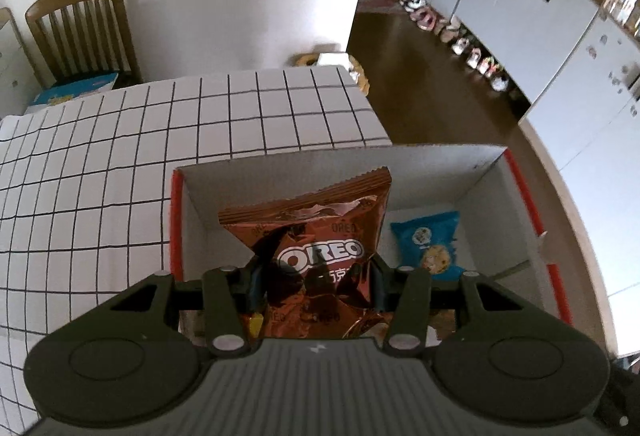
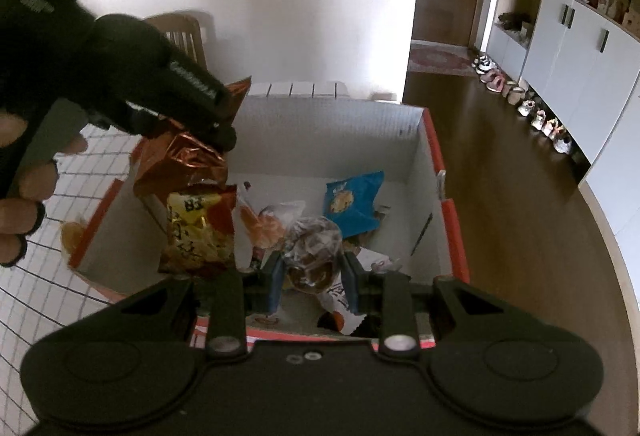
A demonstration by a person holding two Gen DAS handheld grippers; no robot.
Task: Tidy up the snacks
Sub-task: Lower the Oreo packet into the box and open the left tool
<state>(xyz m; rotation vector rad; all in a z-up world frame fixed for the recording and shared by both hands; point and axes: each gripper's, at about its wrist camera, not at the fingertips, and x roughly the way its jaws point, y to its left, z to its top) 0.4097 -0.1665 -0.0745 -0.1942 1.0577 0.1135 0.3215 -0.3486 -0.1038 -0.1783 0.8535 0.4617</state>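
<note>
My left gripper [image 1: 316,276] is shut on a brown Oreo packet [image 1: 316,232] and holds it above the open white box with a red rim [image 1: 520,192]. In the right wrist view the left gripper [image 2: 224,124] and the crumpled Oreo packet [image 2: 188,164] hang over the box's left side, with a yellow snack packet [image 2: 198,232] under them. My right gripper [image 2: 312,276] is shut on a clear-wrapped brown pastry [image 2: 310,248] over the box [image 2: 440,156]. A blue cookie packet [image 1: 430,242] lies on the box floor, and it also shows in the right wrist view [image 2: 352,202].
The box stands at the edge of a table with a white grid cloth [image 1: 120,176]. A wooden chair [image 1: 84,28] stands behind the table by the wall. To the right is wooden floor [image 1: 420,76], white cabinets [image 1: 540,16] and a row of shoes [image 1: 472,52].
</note>
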